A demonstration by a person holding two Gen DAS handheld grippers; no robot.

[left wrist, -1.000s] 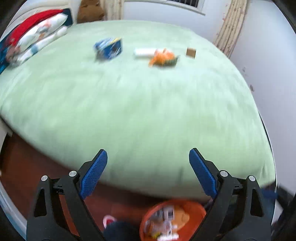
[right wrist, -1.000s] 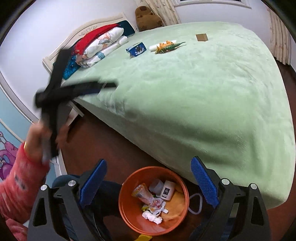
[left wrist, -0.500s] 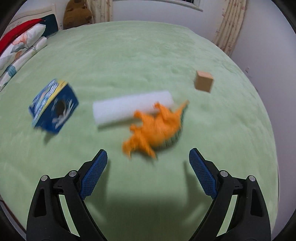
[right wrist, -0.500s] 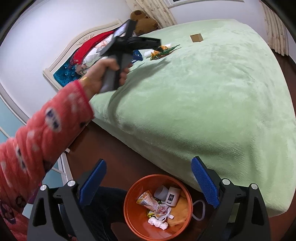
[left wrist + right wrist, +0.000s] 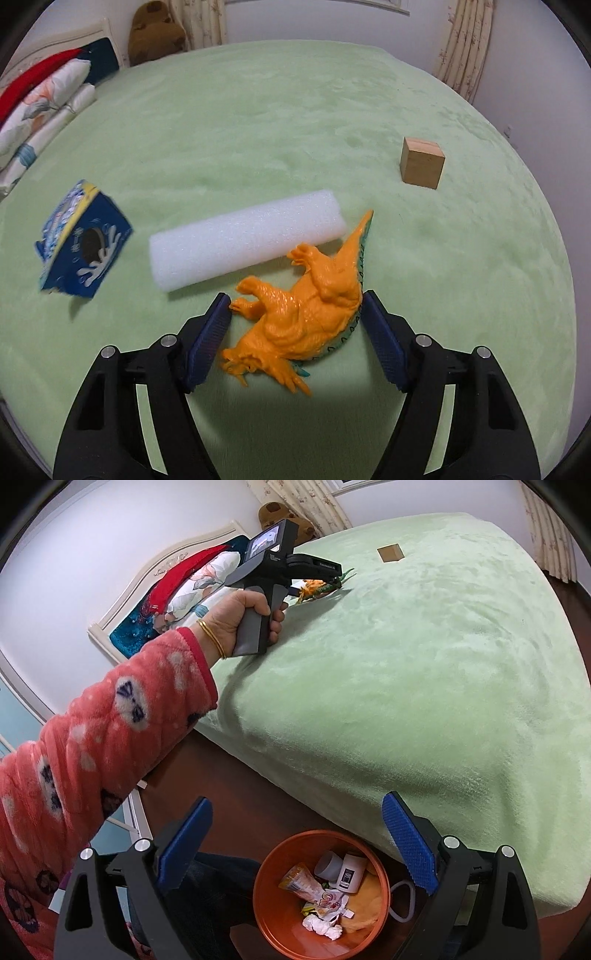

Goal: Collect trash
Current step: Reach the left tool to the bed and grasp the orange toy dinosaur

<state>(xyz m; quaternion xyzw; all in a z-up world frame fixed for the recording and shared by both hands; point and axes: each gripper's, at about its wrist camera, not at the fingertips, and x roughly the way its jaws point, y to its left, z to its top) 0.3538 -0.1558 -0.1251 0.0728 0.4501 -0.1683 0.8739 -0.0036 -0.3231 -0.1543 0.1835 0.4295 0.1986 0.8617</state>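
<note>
An orange toy dinosaur (image 5: 303, 314) lies on its side on the green bed (image 5: 295, 122). My left gripper (image 5: 295, 310) is open, with its blue pads on either side of the dinosaur's body; the left pad touches a claw. A white foam block (image 5: 245, 238) lies just beyond it, a blue carton (image 5: 79, 245) to the left, a wooden cube (image 5: 422, 162) to the far right. My right gripper (image 5: 297, 829) is open and empty above an orange bin (image 5: 273, 915) holding several pieces of trash. The right wrist view shows the left gripper at the dinosaur (image 5: 314, 587).
Folded bedding (image 5: 40, 110) and a brown plush toy (image 5: 155, 31) sit at the bed's head. The bin stands on the dark wood floor (image 5: 236, 775) beside the bed's edge. Curtains (image 5: 465, 44) hang on the far wall.
My left gripper moved from over the bin across the bed and down onto the dinosaur, and its jaws have narrowed around it. My right gripper stayed over the bin.
</note>
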